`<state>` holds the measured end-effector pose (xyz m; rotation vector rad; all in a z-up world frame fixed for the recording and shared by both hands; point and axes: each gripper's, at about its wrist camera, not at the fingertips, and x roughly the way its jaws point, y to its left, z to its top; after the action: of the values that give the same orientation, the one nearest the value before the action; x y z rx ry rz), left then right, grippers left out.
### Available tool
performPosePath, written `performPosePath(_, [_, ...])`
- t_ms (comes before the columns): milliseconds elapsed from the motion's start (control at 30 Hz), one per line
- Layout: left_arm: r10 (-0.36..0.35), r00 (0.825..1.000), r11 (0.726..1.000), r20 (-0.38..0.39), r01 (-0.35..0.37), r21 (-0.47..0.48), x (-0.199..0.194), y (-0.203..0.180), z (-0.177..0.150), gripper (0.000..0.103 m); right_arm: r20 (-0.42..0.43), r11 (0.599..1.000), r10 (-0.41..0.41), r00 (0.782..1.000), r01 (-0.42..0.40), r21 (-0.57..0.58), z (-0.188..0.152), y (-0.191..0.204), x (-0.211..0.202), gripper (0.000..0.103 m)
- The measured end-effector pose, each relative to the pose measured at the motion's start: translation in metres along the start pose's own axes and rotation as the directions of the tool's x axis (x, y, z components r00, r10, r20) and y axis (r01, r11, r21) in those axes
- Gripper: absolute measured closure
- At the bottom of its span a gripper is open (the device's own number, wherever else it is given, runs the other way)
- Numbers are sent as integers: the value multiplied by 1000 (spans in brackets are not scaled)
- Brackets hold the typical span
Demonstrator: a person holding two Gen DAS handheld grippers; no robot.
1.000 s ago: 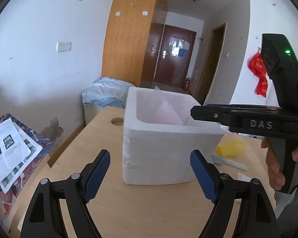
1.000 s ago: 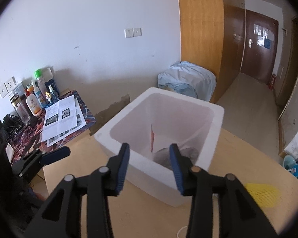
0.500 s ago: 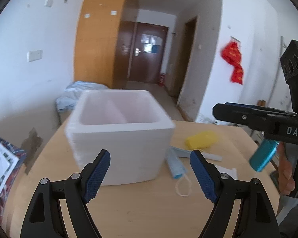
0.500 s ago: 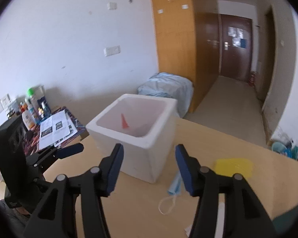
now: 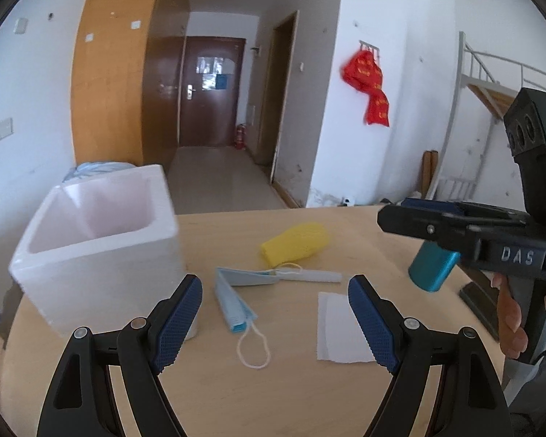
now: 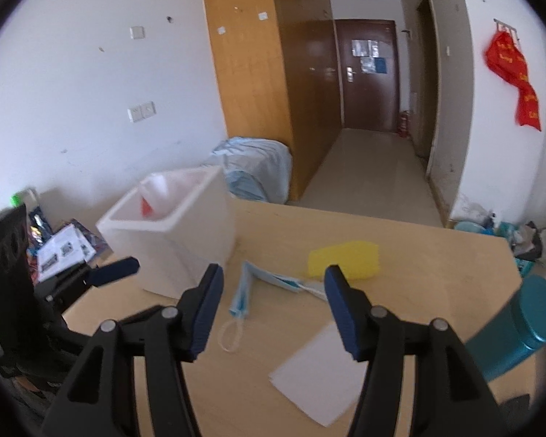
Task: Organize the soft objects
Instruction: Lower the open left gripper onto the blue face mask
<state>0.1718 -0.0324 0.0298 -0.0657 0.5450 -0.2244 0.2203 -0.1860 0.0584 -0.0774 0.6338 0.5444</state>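
On the wooden worktop we see the soft items lying loose: a blue face mask, folded, with its ear loop trailing toward us; a second mask just behind it, touching it at one end; a yellow mesh sleeve just beyond them; and a white tissue to the right, apart from the masks. At the left of the worktop stands a white foam box, open at the top; from the right wrist view something red shows inside it, too small to identify.

Our left gripper hangs above the worktop with jaws wide apart and nothing between them; the masks and tissue lie beyond the tips. Our right gripper has jaws apart too, having just been opening, with nothing between its pads; the masks and the sleeve lie ahead of it. A teal bottle stands at the right edge of the worktop, beside the right gripper. Part of a hand shows on that gripper's grip.
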Motion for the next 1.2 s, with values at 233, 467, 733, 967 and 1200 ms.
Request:
performPosePath(233, [-25,999,999,-32,26,38,32,-14,-3,20,-81,998,-20,996,25,54,-35,-30,8,41])
performPosePath(467, [-28,998,998,-64,32,51,65,-19,-11,20,-178,992,-13,984,35,120,-71,-46,27,41])
performPosePath(733, [-36,992,998,-117,41,39,93,-17,-9,20,-202,984,-27,979,61,165,-88,-45,31,41])
performPosePath(967, [-48,987,998,-154,54,36,106,-14,-12,20,-237,981,-53,970,94,167,-96,-50,44,41])
performPosePath(1200, [-45,982,998,-182,52,37,123,-11,-15,20,-256,983,-86,963,123,132,-99,-47,53,41])
